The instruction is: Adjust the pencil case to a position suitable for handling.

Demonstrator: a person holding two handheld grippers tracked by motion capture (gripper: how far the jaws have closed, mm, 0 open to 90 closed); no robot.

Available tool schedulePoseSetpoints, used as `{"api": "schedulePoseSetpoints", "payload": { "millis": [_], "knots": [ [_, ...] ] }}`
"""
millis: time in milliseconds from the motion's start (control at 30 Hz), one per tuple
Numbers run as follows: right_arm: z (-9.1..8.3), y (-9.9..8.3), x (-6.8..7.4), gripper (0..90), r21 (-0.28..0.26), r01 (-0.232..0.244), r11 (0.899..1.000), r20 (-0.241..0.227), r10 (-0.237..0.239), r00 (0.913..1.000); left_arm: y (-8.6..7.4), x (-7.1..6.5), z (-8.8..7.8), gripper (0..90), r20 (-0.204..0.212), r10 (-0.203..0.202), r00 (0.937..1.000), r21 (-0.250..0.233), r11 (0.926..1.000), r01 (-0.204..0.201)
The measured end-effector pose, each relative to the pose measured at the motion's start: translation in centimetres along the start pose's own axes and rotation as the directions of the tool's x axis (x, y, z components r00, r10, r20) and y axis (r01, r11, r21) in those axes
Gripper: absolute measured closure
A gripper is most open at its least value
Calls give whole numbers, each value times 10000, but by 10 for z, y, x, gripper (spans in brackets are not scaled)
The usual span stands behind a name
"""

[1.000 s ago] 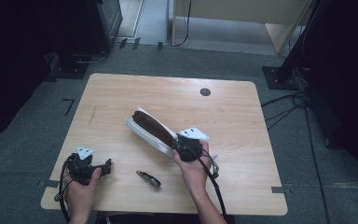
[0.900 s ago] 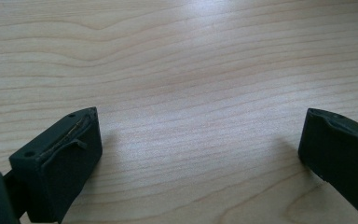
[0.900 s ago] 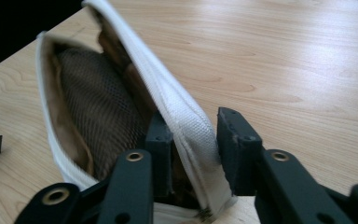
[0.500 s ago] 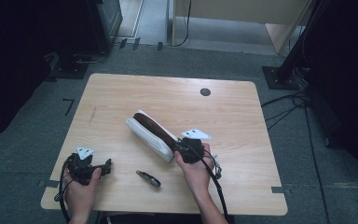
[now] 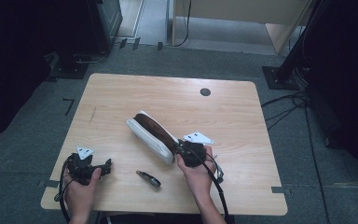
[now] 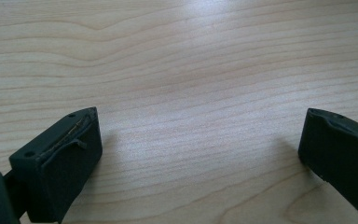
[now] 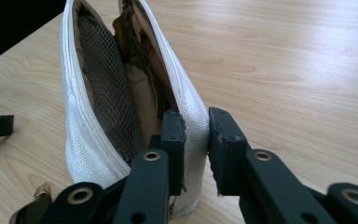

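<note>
A white zip pouch [image 5: 151, 134] with a brown lining lies open on the wooden table [image 5: 233, 116], slanting from the middle toward the near right. My right gripper [image 5: 181, 150] is shut on the pouch's [image 7: 121, 98] near end; its jaws pinch the right side wall [image 7: 196, 126], one jaw inside and one outside. A small dark pen-like object [image 5: 148, 178] with a gold tip lies near the front edge, and its tip [image 7: 41, 190] shows beside the pouch. My left gripper [image 5: 103, 166] rests open at the near left, its jaws [image 6: 200, 154] wide apart over bare wood.
A dark round grommet [image 5: 205, 92] sits in the table's far right part. Beyond the table are grey carpet, black stands and cables [image 5: 289, 105]. Bare wood spreads across the far half and the right side.
</note>
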State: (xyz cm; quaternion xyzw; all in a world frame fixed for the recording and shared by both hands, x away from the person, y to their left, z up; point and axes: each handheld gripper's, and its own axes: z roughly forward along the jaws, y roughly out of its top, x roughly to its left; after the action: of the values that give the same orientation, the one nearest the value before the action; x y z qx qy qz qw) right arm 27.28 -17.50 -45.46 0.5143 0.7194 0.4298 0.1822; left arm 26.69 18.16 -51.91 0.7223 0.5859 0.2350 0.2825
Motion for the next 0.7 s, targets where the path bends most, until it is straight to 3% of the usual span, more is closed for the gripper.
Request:
{"api": "schedulePoseSetpoints", "payload": {
  "millis": [367,533,700],
  "knots": [
    [-14,-13,-1,768,-221,-128,9997,84,130,9999,0,0,0,0,14,25,10000,-9,10000,-25],
    [-21,-12,-2,597,-314,6,9995,-79,-9,10000,0,0,0,0,14,26,10000,-10,10000,-26],
    [-33,-7,-4,487,-425,297,9987,-227,-307,9993,0,0,0,0,13,24,10000,-12,10000,-24]
  ]
}}
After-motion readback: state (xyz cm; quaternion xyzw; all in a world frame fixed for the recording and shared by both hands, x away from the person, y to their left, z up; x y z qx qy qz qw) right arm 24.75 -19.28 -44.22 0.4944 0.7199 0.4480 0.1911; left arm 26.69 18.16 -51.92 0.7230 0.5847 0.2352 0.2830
